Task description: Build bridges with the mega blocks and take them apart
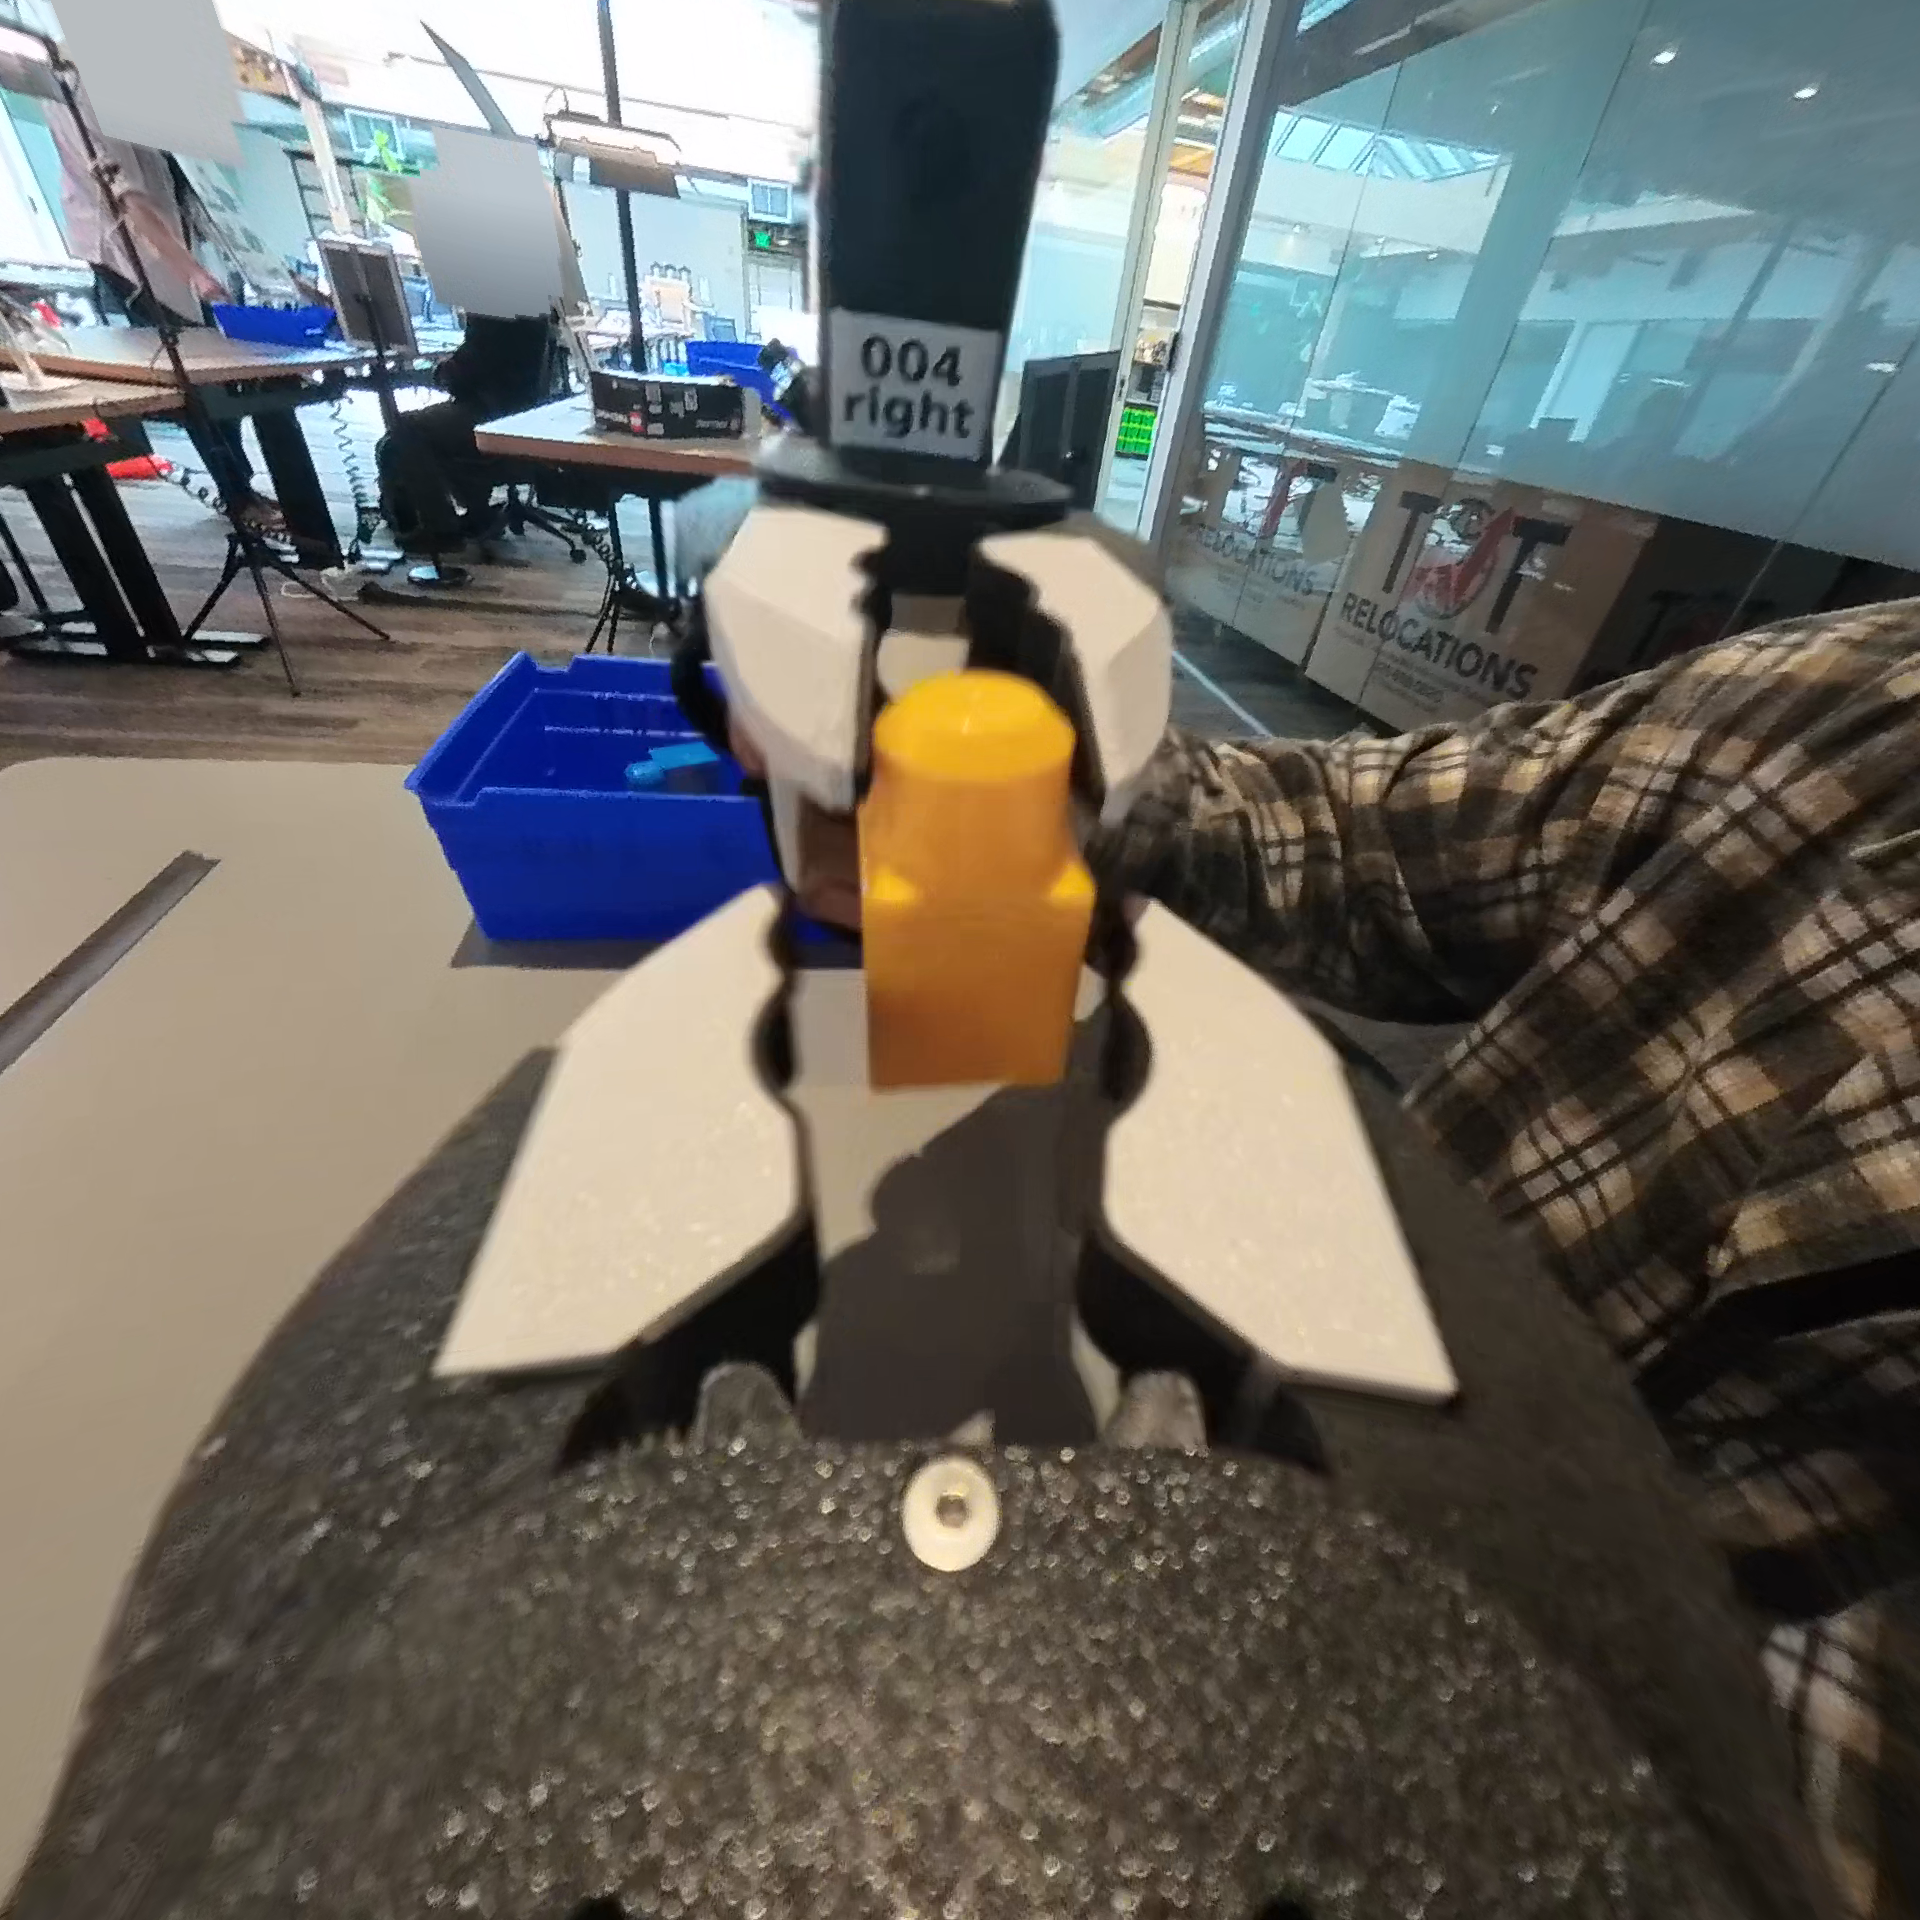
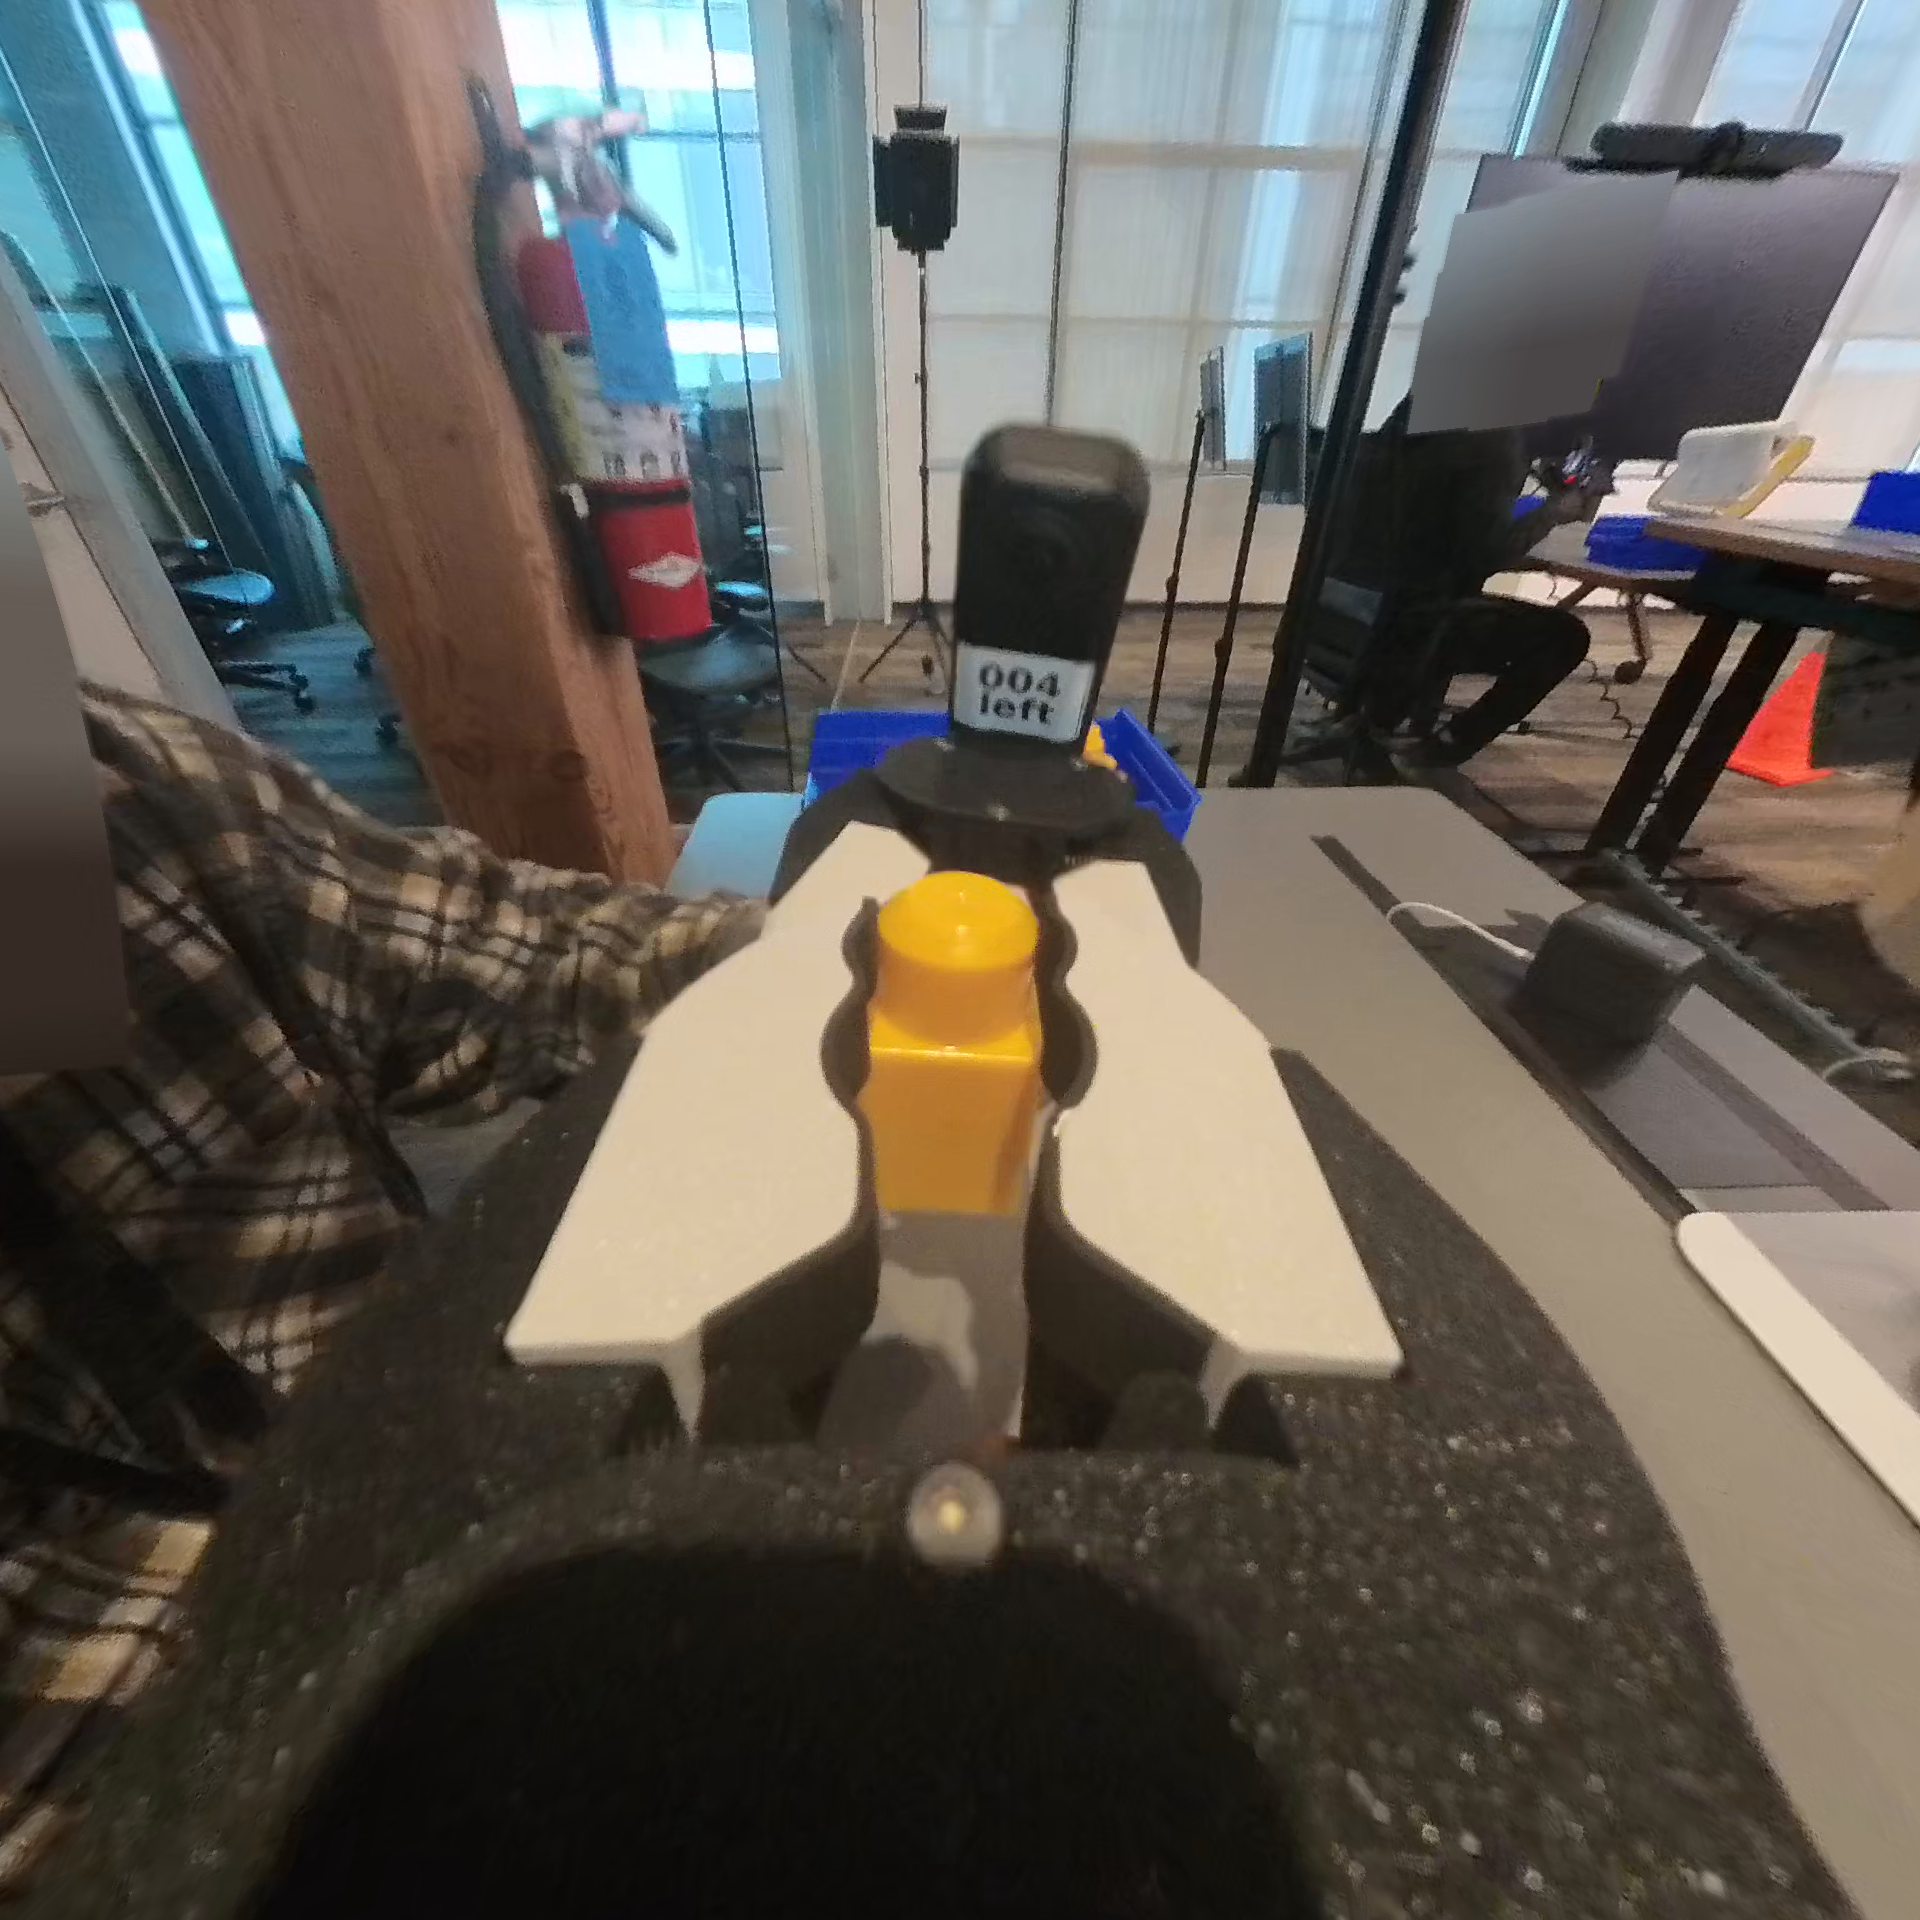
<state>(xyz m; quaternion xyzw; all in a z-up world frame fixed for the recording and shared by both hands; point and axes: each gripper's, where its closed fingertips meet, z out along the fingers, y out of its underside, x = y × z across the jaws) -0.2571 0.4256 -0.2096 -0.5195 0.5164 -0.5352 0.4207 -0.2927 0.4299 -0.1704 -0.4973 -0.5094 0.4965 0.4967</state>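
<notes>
An orange-yellow one-stud mega block [image 2: 951, 1101] stands upright between the white fingers [image 2: 727, 1122] of my right gripper [image 2: 951, 883], which press on both of its sides. The two grippers face each other above the grey table [image 1: 208, 1039]. In the left wrist view the same block [image 1: 966, 956] sits between the tips of my left gripper [image 1: 945, 925], whose jaws stand wider than the block, with a gap on its left side. The right gripper [image 1: 935, 665] shows just behind the block. The left gripper [image 2: 997, 831] shows beyond it in the right wrist view.
A blue bin [image 1: 582, 821] with a few blocks stands on the table behind the grippers. A plaid sleeve [image 1: 1558, 935] reaches in from the right. In the right wrist view a black box [image 2: 1600, 987], a white cable [image 2: 1455, 925] and a white flat device [image 2: 1818, 1351] lie on the table. Across from one pair of fingers to the other is roughly 4 centimeters.
</notes>
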